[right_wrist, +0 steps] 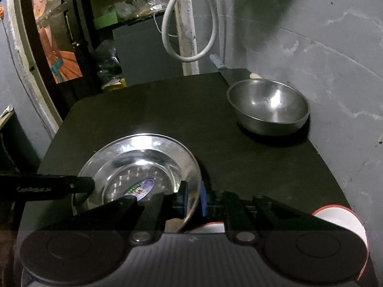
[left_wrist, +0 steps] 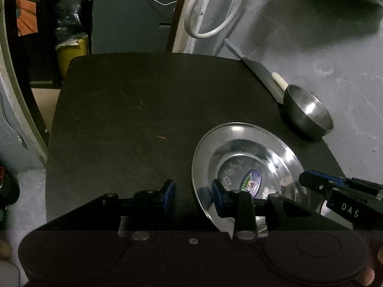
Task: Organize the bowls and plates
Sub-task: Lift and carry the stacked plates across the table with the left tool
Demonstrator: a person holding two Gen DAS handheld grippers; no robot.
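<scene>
The left gripper (left_wrist: 193, 197) stands released, its jaws parted astride the steel plate's (left_wrist: 241, 148) near-left rim, one pad inside, one outside, apparently to steady it. At the plate's opposite edge the right gripper (right_wrist: 193, 199) is clenched on the rim, seemingly tilting it up off the dark tabletop (left_wrist: 143, 110). Farther right, by the wall, an empty steel bowl (right_wrist: 268, 106) waits, probably for stacking.
</scene>
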